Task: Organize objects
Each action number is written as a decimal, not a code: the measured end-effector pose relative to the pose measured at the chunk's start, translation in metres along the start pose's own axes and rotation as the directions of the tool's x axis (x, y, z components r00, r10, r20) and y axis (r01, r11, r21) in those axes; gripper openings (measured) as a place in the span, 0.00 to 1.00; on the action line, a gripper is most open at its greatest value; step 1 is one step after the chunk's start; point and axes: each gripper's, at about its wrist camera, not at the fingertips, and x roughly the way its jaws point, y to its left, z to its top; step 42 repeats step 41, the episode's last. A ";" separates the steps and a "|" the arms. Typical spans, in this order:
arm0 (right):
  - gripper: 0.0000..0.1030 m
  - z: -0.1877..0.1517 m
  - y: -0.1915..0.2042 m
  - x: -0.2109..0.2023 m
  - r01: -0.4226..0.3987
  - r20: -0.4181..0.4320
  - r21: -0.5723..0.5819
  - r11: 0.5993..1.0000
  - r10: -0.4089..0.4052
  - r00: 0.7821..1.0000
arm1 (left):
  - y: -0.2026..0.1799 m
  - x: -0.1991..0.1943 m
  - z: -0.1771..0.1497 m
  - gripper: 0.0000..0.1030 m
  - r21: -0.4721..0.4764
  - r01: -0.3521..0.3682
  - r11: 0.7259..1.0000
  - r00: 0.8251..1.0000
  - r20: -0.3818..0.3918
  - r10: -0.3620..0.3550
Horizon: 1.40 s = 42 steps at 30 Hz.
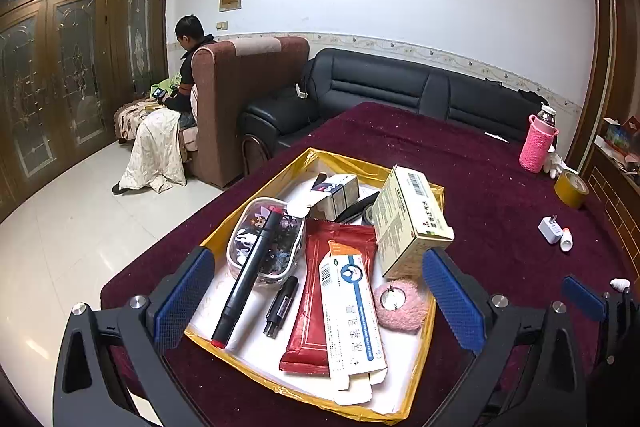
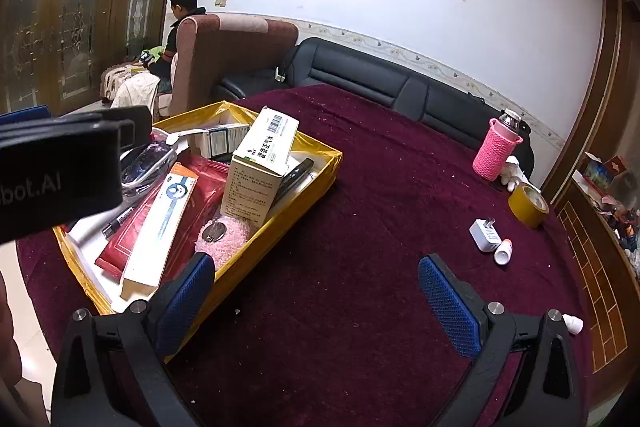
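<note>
Hovering over a yellow-edged tray (image 1: 426, 343) on a maroon-covered table (image 1: 500, 195), the left gripper (image 1: 320, 295) stands with its blue-padded fingers (image 1: 182, 301) spread wide, gripping nothing. Inside the tray, a long white carton with blue print (image 1: 352, 311) lies across a red foil packet (image 1: 316, 291), with a fluffy pink pad (image 1: 400, 305) just beside it at 3 o'clock. A black marker (image 1: 248, 273) rests tilted on a clear patterned pouch (image 1: 262, 237) toward 9 o'clock, and a shorter black pen (image 1: 282, 305) lies between the marker and the packet. A cream medicine box (image 1: 408, 221) leans at 1 o'clock, with small boxes (image 1: 338, 193) behind it at 12 o'clock.

From the right wrist view, the right gripper (image 2: 318, 295) is likewise spread apart and empty above bare cloth, its left finger just at the tray's near corner (image 2: 276, 223). A white plug adapter (image 2: 486, 235) and a small white bottle (image 2: 503, 251) lie touching at 2 o'clock; another white bottle (image 2: 573, 323) sits at 3 o'clock beside the gripper's arm. Farther out at 1 o'clock stand a roll of yellow tape (image 2: 528, 205) and a flask in a pink knitted sleeve (image 2: 496, 151). A seated person (image 2: 176, 27) is visible in a brown armchair (image 2: 228, 59) across the room.
</note>
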 end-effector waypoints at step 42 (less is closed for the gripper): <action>1.00 0.004 0.009 0.005 0.025 -0.033 -0.012 1.000 -0.025 0.999 | 0.020 0.021 -0.008 1.00 -0.063 -0.013 0.998 0.996 -0.094 0.007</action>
